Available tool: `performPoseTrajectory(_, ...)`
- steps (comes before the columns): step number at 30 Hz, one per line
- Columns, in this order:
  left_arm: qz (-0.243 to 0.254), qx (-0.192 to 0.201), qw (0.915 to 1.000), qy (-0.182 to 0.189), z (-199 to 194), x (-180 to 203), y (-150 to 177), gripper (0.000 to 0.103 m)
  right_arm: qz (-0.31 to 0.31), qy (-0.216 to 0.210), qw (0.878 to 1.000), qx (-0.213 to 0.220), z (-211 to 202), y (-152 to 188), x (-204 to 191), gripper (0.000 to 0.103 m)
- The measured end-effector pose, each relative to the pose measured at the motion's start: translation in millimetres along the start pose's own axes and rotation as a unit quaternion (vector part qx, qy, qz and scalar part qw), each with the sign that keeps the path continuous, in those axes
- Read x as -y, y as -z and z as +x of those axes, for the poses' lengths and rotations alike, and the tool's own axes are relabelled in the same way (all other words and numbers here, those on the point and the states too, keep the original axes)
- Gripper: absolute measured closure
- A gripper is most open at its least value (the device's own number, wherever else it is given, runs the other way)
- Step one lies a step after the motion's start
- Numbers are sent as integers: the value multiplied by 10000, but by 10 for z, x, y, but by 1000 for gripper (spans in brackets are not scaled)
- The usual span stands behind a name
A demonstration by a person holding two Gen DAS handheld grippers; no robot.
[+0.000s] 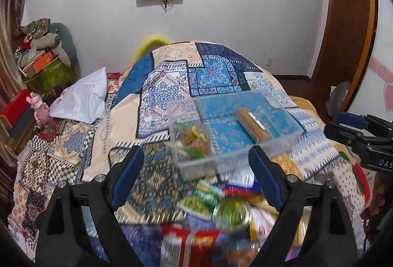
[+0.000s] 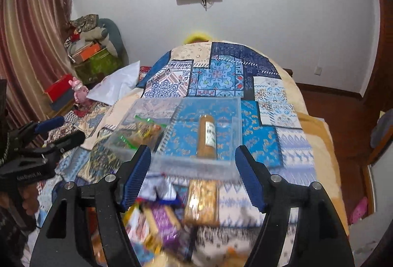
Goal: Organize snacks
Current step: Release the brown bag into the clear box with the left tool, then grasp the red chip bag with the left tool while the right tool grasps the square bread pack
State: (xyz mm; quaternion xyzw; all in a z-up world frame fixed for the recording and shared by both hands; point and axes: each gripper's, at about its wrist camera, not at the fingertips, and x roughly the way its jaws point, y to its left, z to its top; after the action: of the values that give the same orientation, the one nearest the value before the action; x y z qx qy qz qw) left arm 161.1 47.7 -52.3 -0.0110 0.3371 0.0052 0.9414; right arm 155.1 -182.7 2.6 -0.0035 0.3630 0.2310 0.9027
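The only writing that can be made out sits on the tools themselves: "DAS" in white on the right gripper [image 1: 363, 141] as seen from the left wrist camera; the print on the left gripper [image 2: 46, 134] in the other view is too blurred to read. A clear plastic box [image 2: 186, 164] rests on the patchwork bedspread [image 2: 221, 65], far of a heap of snack packets [image 2: 157, 220]. Inside the box lie a tan tube with a pale label [image 2: 207, 137] — its lettering unreadable — toward the right, and a small bag of brown snacks with green edges [image 2: 145, 129] on the left. Just near of the box, outside it, lies a long golden packet [image 2: 201, 200]. In the left view a green packet [image 1: 203, 198] and a round clear-lidded cup [image 1: 232, 214] top the heap, both smeared. Each gripper's blue-padded fingers stand wide apart, holding nothing and touching nothing.
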Motion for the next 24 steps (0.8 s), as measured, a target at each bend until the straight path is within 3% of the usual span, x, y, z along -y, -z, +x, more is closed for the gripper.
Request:
performPoseTrajectory(6, -29, -222, 9997, -103, -194, -97, 385, 15, -116, 70, 9999, -70, -202, 322, -109, 32)
performPoseTrajectory(11, -123, -658, 9977, -144, -133, -200, 813, 15, -131, 88, 9995, -269, -238, 616, -165, 28)
performPoseTrajectory(17, -285, -1161, 9927, -164, 11, -289, 1256, 15, 163, 35, 9970, -750, -119, 1023, -132, 28)
performPoseTrajectory(24, -407, -1426, 9889, -48, 140, -323, 1561, 15, 449, -87, 9909, -1264, 17, 1359, -135, 28)
